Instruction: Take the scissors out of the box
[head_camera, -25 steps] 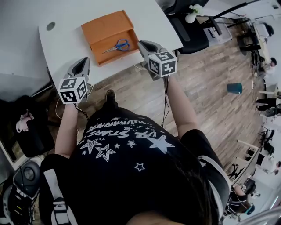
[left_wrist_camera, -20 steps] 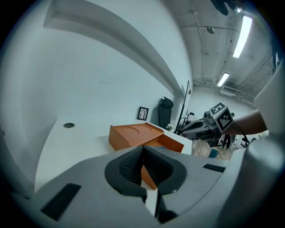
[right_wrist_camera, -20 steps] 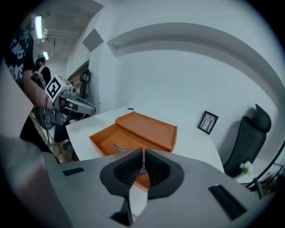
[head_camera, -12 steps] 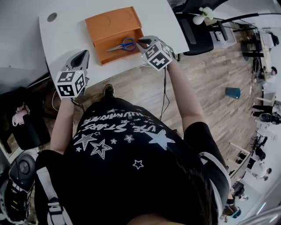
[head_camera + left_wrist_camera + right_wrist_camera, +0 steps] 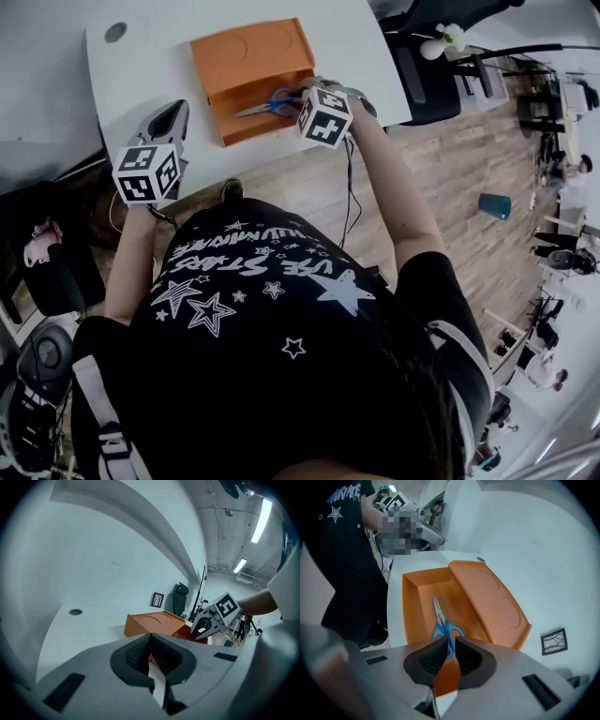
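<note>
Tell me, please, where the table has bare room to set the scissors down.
Bare table lies between the hole and the box, and again right of the box to the table's edge. Crowded at the box's near end, where the right gripper hangs over the scissors; the strip before the box is narrow.

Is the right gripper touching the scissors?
Cannot tell: in the right gripper view the right gripper overlaps the scissors' handles; the head view hides its tips.

The black shirt [image 5: 281, 309] reads "STARS"; its other lettering is unclear.
</note>
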Demonstrator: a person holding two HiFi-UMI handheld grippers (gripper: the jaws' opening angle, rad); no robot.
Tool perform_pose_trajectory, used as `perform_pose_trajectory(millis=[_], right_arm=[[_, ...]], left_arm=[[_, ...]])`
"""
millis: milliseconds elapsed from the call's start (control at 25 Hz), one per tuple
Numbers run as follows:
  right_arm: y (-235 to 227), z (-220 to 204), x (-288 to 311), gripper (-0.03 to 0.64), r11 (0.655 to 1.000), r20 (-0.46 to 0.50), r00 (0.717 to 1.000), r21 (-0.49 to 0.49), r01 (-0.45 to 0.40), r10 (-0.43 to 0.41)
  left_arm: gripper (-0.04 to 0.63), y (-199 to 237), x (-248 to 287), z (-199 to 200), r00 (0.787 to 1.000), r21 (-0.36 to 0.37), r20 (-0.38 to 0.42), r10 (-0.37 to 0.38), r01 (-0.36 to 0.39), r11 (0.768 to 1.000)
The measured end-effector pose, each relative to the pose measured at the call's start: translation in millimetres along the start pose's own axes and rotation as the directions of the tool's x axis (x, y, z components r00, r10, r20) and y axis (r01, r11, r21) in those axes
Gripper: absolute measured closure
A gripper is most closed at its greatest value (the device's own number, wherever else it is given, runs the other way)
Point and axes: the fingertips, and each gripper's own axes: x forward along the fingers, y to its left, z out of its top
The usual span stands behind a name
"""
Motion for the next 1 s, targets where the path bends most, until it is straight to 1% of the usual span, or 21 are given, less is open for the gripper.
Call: perform_pose_trajectory(millis=[120,240,360,400,720,880,1000], right_arm=[[3.4,-0.9,10.6,0.560,0.997,-0.058,0.998,-0.067,-0.040,0.036],[6.3,-2.9,15.4,0.553,0.993,-0.087,0.994,-0.092,-0.075,0.067],[2.6,-4.7,28.1,0.466,0.989,-0.103,0.990,-0.099,-0.108,0.097],[1.6,-5.2,32.3,0.462,0.988,-0.113,0.988,-0.106,-0.116,0.104],[-7.6,-11.2,43.0,0.459,0.975,-0.177,0.972,-0.131,-0.180,0.156],[2.4,-2.6,41.7,0.459,0.969,-0.202,0.960,-0.113,-0.219,0.193],[1.2,-5.5,43.0,0.459,0.964,-0.215,0.952,-0.110,-0.243,0.215]], left_arm=[[0.577,7.6,0.7,1.4,1.000,-0.003,0.001,-0.005,0.005,1.000],[0.577,12.3,-0.5,0.6,1.000,-0.014,0.002,-0.001,0.001,1.000],[0.577,21.2,9.4,-3.2,1.000,-0.025,-0.006,0.001,-0.001,1.000],[0.577,24.4,11.9,-4.0,1.000,-0.028,-0.008,0.002,-0.002,1.000],[0.577,32.0,25.5,1.2,1.000,-0.050,-0.013,0.008,-0.008,0.999],[0.577,39.7,12.7,-1.5,1.000,-0.060,-0.014,0.013,-0.014,0.998],[0.577,42.6,17.5,-2.6,1.000,-0.066,-0.018,0.013,-0.014,0.998]])
